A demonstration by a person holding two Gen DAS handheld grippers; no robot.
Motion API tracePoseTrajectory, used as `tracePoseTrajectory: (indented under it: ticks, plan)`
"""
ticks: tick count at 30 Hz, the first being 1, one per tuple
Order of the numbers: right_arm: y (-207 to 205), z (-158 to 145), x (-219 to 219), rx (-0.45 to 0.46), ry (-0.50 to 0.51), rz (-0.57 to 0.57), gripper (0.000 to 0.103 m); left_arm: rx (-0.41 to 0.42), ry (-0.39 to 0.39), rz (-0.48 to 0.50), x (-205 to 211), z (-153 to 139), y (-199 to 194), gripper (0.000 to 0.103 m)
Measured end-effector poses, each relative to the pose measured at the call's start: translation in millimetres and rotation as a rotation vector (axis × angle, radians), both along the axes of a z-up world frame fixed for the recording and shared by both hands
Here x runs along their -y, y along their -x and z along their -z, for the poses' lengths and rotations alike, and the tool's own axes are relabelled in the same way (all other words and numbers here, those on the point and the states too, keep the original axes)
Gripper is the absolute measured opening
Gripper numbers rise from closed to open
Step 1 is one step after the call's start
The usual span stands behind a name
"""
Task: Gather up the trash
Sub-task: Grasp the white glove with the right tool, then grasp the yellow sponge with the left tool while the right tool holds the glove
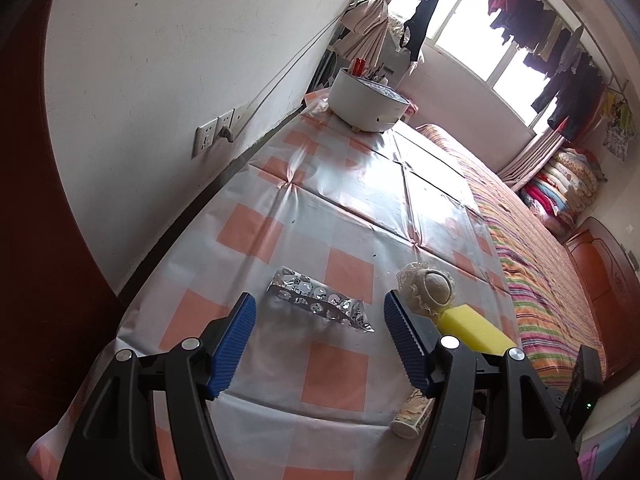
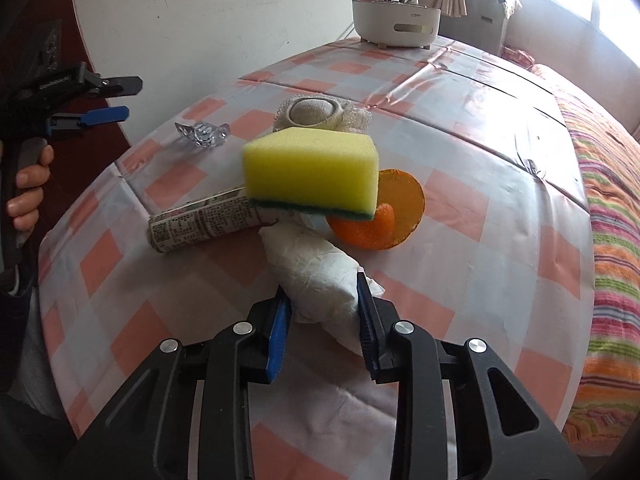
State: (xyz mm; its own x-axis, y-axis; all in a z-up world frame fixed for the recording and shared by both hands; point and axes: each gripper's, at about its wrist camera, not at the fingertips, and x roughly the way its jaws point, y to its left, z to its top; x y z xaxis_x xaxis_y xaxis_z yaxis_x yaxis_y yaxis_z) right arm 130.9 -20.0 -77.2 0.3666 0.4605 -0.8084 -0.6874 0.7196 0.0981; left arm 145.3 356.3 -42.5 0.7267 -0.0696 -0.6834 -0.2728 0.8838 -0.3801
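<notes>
My right gripper (image 2: 323,322) is pinching the crumpled white paper wad (image 2: 314,264): both blue pads (image 2: 279,332) press its near end while the rest of it lies on the checked tablecloth (image 2: 460,240). No earlier look is at hand, so I say only that the pads are on it now.

My left gripper (image 1: 318,344) stands spread wide with nothing between its 2 fingers. It hangs over the silver foil wrapper (image 1: 320,300), which lies flat on the cloth just beyond the fingertips, not touched. From the right wrist view I see that same gripper at the left edge, held by my hand (image 2: 28,184), with the foil wrapper (image 2: 202,134) lying beyond it.

Just past the paper wad sits a yellow sponge (image 2: 312,170) with a green scouring layer underneath; it seems to rest on the things below it. A rolled printed paper tube (image 2: 200,226) lies to its left, one end under the sponge. An orange peel (image 2: 384,216) lies to the right, partly hidden by the sponge. Behind the sponge is a beige lace-trimmed fabric piece (image 2: 316,114).

At the far end of the table stands a white round holder (image 2: 394,26) with pens in it. The striped bedspread (image 2: 612,240) runs along the table's right side.
</notes>
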Motion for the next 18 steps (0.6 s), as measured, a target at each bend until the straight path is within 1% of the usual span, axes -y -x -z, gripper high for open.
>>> tracePoseTrajectory:
  ticks: [2, 4, 8, 10, 12, 14, 16, 18]
  plan:
    - [12, -9, 6, 0.004, -0.037, 0.004, 0.029, -0.02, 0.011, -0.003, -1, 5, -5, 0.065]
    - [23, -20, 9, 0.012, -0.074, -0.003, 0.029, -0.046, 0.045, -0.006, -3, 11, -10, 0.065]
    - [35, -43, 8, 0.038, -0.168, -0.014, 0.029, -0.11, 0.188, -0.042, -11, 27, -19, 0.065]
    - [39, -52, 9, 0.05, -0.193, -0.013, 0.029, -0.129, 0.215, -0.083, -13, 31, -21, 0.065]
    - [42, -61, 13, 0.064, -0.228, -0.013, 0.029, -0.138, 0.208, -0.112, -12, 31, -23, 0.065]
    - [44, -67, 19, 0.072, -0.25, -0.006, 0.029, -0.125, 0.185, -0.119, -7, 27, -23, 0.064]
    - [44, -74, 32, 0.083, -0.285, 0.016, 0.029, -0.098, 0.161, -0.073, 7, 18, -25, 0.064]
    - [42, -79, 46, 0.094, -0.31, 0.045, 0.029, -0.081, 0.149, 0.007, 30, 9, -30, 0.064]
